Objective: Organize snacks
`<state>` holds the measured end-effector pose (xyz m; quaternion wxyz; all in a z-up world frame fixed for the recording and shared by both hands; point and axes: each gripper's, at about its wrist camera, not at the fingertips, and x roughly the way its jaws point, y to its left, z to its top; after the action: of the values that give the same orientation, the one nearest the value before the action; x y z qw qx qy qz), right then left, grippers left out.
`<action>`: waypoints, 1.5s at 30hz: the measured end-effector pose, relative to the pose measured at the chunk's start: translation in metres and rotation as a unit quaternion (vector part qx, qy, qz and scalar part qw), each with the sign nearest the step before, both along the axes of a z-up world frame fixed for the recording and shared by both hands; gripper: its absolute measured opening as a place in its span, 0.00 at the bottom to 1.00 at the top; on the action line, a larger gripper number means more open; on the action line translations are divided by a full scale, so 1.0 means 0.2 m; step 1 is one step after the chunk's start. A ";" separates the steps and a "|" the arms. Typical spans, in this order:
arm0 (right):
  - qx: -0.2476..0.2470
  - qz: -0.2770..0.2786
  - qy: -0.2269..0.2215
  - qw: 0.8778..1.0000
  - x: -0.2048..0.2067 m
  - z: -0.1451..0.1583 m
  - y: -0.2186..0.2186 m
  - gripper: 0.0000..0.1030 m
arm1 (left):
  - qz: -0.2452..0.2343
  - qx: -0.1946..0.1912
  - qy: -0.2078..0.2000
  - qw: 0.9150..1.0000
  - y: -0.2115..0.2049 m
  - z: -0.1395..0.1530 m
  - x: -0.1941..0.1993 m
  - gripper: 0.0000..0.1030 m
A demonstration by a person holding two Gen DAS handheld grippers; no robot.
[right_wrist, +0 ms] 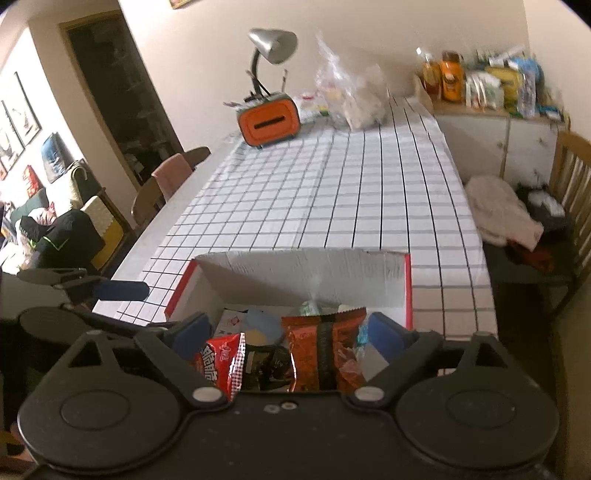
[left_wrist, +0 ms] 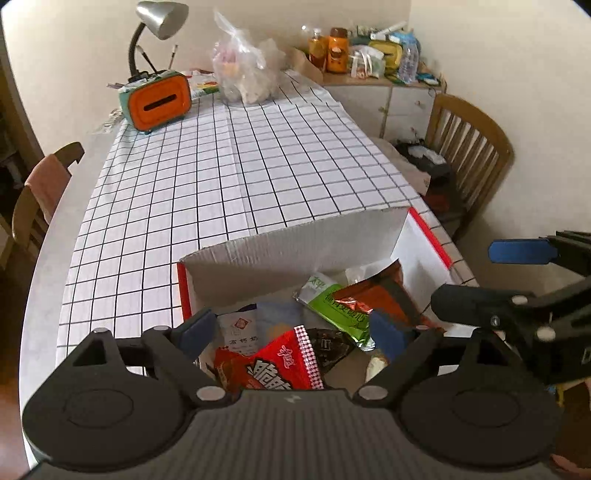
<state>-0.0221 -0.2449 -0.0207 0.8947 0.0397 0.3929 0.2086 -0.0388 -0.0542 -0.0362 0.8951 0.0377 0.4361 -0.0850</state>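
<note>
An open white cardboard box (left_wrist: 295, 254) with red edges stands at the near end of the checked tablecloth. Inside lie several snack packets: a red one (left_wrist: 280, 365), a green one (left_wrist: 332, 306), an orange-brown one (left_wrist: 373, 295), a white one (left_wrist: 240, 328) and a dark one (left_wrist: 328, 347). My left gripper (left_wrist: 291, 328) hangs open above the box, nothing between its blue pads. My right gripper (right_wrist: 288, 328) is open too, over the orange-brown packet (right_wrist: 321, 350) and the red packet (right_wrist: 221, 358), touching neither. The right gripper (left_wrist: 491, 277) also shows at the right of the left wrist view.
At the table's far end stand an orange tissue box (left_wrist: 157, 101), a grey desk lamp (left_wrist: 159, 22) and a clear plastic bag (left_wrist: 245, 70). Wooden chairs flank the table at the right (left_wrist: 469, 147) and left (left_wrist: 40, 192). A cabinet (left_wrist: 391, 99) with bottles sits behind.
</note>
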 end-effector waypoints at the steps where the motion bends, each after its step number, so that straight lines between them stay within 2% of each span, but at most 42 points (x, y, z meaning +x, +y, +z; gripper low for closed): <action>1: 0.002 0.000 -0.006 1.000 -0.01 0.01 -0.01 0.96 | 0.003 0.000 -0.003 1.000 -0.01 0.01 -0.02 0.90; 4: 0.007 0.003 -0.017 1.000 -0.05 0.04 -0.02 1.00 | 0.016 0.006 -0.012 1.000 -0.01 0.04 -0.06 0.91; 16: 0.009 0.017 -0.052 0.998 -0.22 0.10 -0.04 1.00 | 0.082 -0.011 -0.013 0.997 0.02 0.09 -0.21 0.96; 23: 0.008 0.023 -0.071 0.997 -0.30 0.13 -0.03 1.00 | 0.100 -0.010 -0.024 0.995 0.02 0.12 -0.30 0.96; 33: 0.030 0.001 -0.054 0.998 -0.35 0.11 -0.11 1.00 | 0.087 -0.001 -0.034 0.996 -0.07 0.15 -0.37 0.96; 45: 0.047 -0.026 -0.059 0.997 -0.39 0.11 -0.17 1.00 | 0.074 -0.004 -0.019 0.997 -0.12 0.12 -0.39 0.96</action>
<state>-0.1002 -0.2788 0.0007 0.9186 0.0794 0.3282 0.2053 -0.1176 -0.0783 -0.0114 0.9071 0.0028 0.4204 -0.0194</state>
